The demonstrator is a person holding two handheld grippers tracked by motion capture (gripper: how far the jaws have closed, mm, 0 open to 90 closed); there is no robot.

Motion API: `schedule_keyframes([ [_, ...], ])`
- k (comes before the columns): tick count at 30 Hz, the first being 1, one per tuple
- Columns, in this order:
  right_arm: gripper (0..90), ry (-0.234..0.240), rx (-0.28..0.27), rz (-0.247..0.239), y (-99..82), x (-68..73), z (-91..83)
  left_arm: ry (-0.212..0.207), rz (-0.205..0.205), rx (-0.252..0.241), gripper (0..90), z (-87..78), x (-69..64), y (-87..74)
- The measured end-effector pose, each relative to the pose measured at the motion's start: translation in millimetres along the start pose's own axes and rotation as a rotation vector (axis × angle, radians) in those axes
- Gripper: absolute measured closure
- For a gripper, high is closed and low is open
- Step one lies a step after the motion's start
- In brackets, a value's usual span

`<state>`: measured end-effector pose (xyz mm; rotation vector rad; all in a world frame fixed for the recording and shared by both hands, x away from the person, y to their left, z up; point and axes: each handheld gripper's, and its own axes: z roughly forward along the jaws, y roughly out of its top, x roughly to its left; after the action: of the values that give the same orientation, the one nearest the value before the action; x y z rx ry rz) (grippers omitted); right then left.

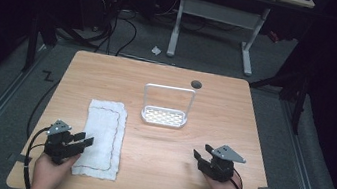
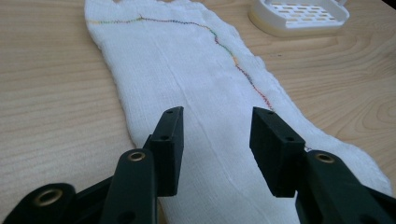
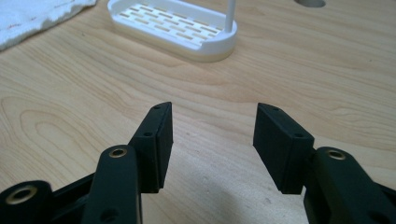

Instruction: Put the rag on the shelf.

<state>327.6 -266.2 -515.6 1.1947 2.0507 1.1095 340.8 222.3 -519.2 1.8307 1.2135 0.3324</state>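
Your left gripper [image 1: 83, 140] hovers over the near left edge of one white cloth [image 1: 102, 135], jaws spread. The cloth lies flat, long axis running twelve to six, with coloured stitching near its edges. At one o'clock from it stands one white slotted rack [image 1: 164, 116]. Your right gripper [image 1: 200, 156] is also spread, above bare table [image 1: 235, 109].
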Motion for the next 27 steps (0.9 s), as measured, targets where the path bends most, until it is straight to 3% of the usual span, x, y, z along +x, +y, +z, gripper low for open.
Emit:
schedule_keyframes([
  [3, 47.7, 0.003, 0.014, 0.001, -0.8, 2.5, 0.7, 0.000, 0.016, 0.006, 56.7, 0.6, -4.1, 0.9],
  [5, 47.7, 0.009, 0.004, 0.001, 0.0, 4.1, -0.1, -0.009, 0.033, 0.020, 65.3, 3.9, -10.4, 6.3],
  [6, 47.7, 0.009, 0.004, 0.001, 0.0, 4.1, -0.1, -0.006, 0.057, 0.035, 65.3, 6.6, -14.9, 11.2],
  [7, 47.7, 0.011, 0.005, -0.006, 1.4, 6.2, 1.1, 0.001, 0.083, 0.063, 75.8, 9.9, -21.4, 18.7],
  [8, 47.7, 0.011, 0.005, -0.006, 1.4, 6.2, 1.1, 0.007, 0.094, 0.074, 75.8, 11.4, -25.5, 22.4],
  [9, 47.8, 0.010, 0.007, -0.010, 2.2, 7.2, 3.2, 0.025, 0.114, 0.080, 89.9, 13.4, -30.7, 26.5],
  [11, 47.9, 0.012, 0.009, -0.006, 2.4, 7.8, 4.4, 0.039, 0.126, 0.102, 90.0, 22.3, -36.1, 32.1],
  [13, 48.0, 0.017, 0.016, -0.003, 1.7, 9.5, 7.2, 0.075, 0.153, 0.167, 90.0, 39.9, -38.5, 29.1],
  [15, 48.0, 0.020, 0.021, -0.005, 1.2, 10.6, 7.5, 0.089, 0.165, 0.196, 90.0, 44.4, -39.6, 27.0],
  [17, 48.0, 0.025, 0.028, -0.016, 0.1, 12.0, 7.7, 0.121, 0.206, 0.230, 90.0, 50.1, -44.0, 22.9],
  [19, 48.0, 0.028, 0.026, -0.010, 0.1, 11.5, 7.7, 0.129, 0.226, 0.231, 90.0, 50.4, -47.0, 21.6],
  [23, 48.0, 0.037, 0.031, 0.011, -1.2, 9.3, 6.9, 0.093, 0.247, 0.241, 90.0, 48.1, -52.1, 17.9],
  [25, 48.0, 0.039, 0.030, 0.014, -1.2, 11.0, 6.3, 0.023, 0.254, 0.248, 90.0, 43.3, -60.0, 11.3],
  [27, 47.9, 0.042, 0.026, 0.005, -0.9, 11.1, 6.5, -0.001, 0.266, 0.254, 90.0, 41.2, -64.3, 8.5],
])
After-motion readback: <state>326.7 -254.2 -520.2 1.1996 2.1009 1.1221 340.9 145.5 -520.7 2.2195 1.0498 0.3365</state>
